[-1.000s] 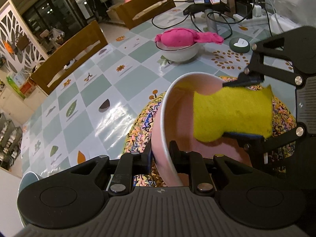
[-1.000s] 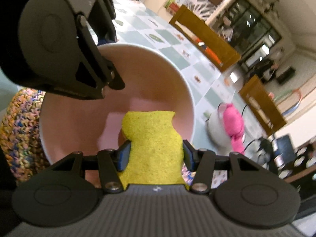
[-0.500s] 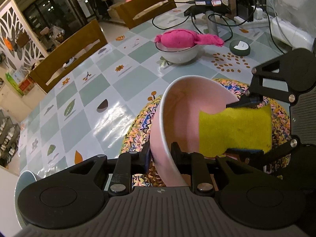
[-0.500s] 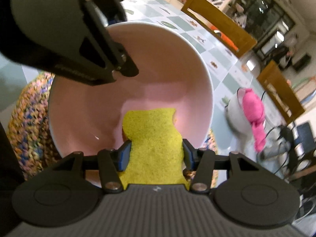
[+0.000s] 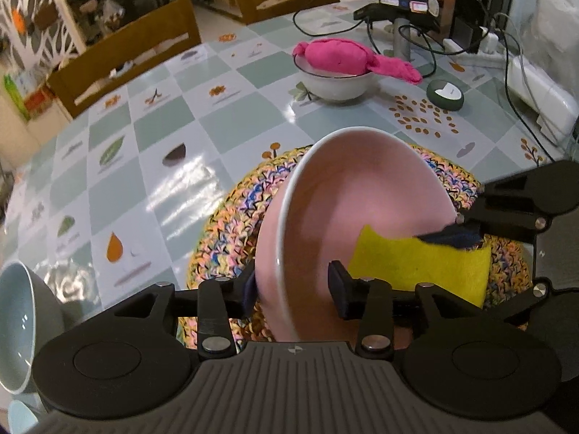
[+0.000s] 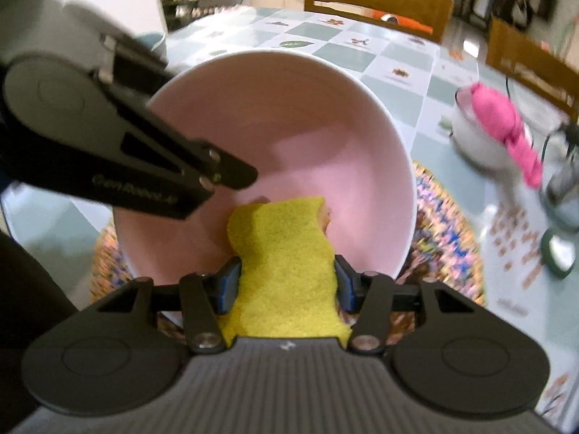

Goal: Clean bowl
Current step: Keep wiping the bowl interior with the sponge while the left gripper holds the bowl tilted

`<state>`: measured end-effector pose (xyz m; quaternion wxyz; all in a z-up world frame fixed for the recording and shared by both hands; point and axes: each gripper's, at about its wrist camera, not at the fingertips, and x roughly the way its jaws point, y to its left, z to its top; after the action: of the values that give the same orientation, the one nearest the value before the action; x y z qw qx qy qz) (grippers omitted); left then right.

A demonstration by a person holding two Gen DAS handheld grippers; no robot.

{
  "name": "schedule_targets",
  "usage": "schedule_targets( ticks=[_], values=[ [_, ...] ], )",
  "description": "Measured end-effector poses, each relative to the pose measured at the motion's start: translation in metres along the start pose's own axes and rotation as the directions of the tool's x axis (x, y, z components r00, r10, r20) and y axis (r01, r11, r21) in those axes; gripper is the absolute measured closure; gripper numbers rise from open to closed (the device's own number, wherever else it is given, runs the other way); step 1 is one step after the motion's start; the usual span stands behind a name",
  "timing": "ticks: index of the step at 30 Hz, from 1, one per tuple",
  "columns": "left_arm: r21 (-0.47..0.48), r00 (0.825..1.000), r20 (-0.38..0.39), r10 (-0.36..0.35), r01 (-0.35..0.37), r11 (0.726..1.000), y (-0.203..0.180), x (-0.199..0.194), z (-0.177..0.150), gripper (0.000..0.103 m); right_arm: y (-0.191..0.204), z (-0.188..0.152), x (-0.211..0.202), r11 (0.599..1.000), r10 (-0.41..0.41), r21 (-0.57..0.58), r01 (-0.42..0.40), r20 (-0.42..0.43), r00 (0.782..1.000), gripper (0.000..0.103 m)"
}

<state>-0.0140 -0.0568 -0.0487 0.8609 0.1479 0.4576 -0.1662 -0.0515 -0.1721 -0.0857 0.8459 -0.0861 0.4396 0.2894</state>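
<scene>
Scrubbing looks mid-course: the right claw clamps the yellow sponge low inside the pink bowl, which tilts on the woven mat. The left claw straddles the rim, jaws opening, inner pad clear. Wiping remains.

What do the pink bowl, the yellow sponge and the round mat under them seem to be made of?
Pink bowl: likely glazed ceramic; smooth, glossy, thick white rim. Yellow sponge: soft foam with a grainy face, dented by the pads. Mat: braided multicoloured yarn or fabric, matte.
</scene>
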Motion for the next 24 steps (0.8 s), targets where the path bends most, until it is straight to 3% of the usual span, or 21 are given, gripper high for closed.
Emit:
schedule_targets(
  ticks=[3,4,10,19,24],
  values=[
    [-0.022,1.0,0.004,-0.003,0.003,1.0,0.003,0.001,-0.001,0.062,-0.001,-0.001,0.0,0.995,0.062,0.074,-0.063,0.013,0.998,0.05],
    [-0.025,1.0,0.009,0.0,0.0,1.0,0.003,0.001,-0.001,0.067,0.0,0.0,0.0,0.994,0.073,0.082,-0.074,0.016,0.997,0.05],
    [-0.023,0.999,0.044,0.024,-0.023,0.999,0.005,-0.002,0.003,0.086,0.006,0.002,-0.002,0.997,0.042,0.062,-0.043,0.015,0.999,0.05],
    [0.045,0.996,0.067,0.052,-0.055,0.998,-0.002,-0.004,0.003,0.086,0.005,0.006,0.005,0.996,-0.075,-0.047,0.075,0.005,0.997,0.05],
    [0.089,0.995,0.079,0.063,-0.07,0.994,-0.007,-0.004,0.003,0.085,0.006,0.008,0.006,0.976,-0.154,-0.15,0.155,0.015,0.988,0.05]
  ],
)
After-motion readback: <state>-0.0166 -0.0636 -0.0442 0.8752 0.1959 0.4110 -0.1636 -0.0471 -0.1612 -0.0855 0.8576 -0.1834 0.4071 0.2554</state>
